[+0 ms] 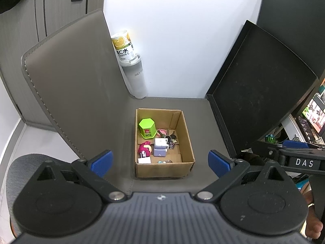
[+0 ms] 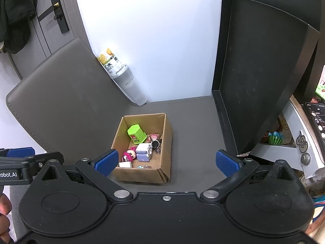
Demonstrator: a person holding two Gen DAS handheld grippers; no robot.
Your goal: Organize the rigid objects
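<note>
An open cardboard box [image 1: 187, 142] [image 2: 165, 138] sits on a grey mat. It holds a green hexagonal tub [image 1: 147, 128] [image 2: 137, 133], a pink doll figure [image 1: 144, 149] [image 2: 130, 154], a white-lilac toy [image 1: 160, 146] [image 2: 144, 152], dark keys [image 1: 171, 139] [image 2: 156, 144], a white block [image 1: 144, 160] [image 2: 125, 164] and small beads [image 1: 164, 161]. My left gripper [image 1: 160, 162] is open and empty, above and in front of the box. My right gripper [image 2: 167, 161] is open and empty, high over the box's near right side.
A grey mat [image 1: 203, 109] [image 2: 193, 111] curls up on the left. A black tray [image 1: 260, 85] [image 2: 258, 61] leans upright on the right. A lemon-label bottle in a frosted cup [image 1: 130, 65] [image 2: 124, 77] leans against the white wall. Shelf clutter lies far right.
</note>
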